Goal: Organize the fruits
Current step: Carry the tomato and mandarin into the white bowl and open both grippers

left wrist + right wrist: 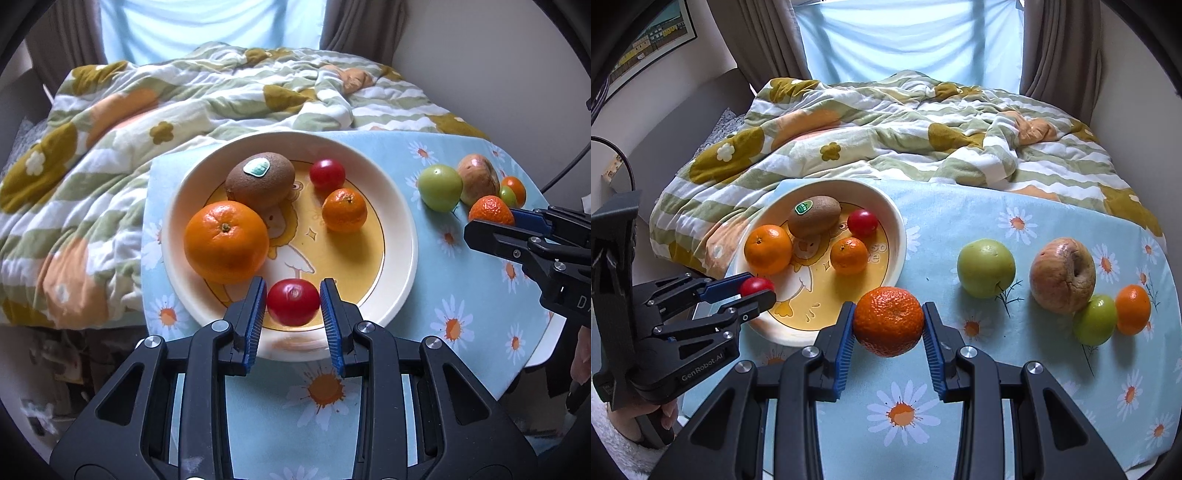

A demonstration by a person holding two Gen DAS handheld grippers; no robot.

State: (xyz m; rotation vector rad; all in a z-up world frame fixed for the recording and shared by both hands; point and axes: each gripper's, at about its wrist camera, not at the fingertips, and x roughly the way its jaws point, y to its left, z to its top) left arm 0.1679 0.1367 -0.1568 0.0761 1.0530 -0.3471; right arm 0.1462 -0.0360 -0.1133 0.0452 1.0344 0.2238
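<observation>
Nearest, the left tool (293, 308) is clamped on a small red cherry tomato (293, 302) above the near rim of the cream cartoon plate (400, 236), ready to drop it among the plated fruit. The right tool (888, 325) grips a bumpy orange mandarin (888, 320) over the daisy-printed surface (1034, 369), beside that plate.

The small green round fruit (506, 195) shows only as a sliver behind the rough orange mandarin (491, 210); the surface's right edge is cut off.

Soft daylight pours through the window (908, 40) ahead; fruit shadows faint, focus sharp, fisheye edges curved and black.
</observation>
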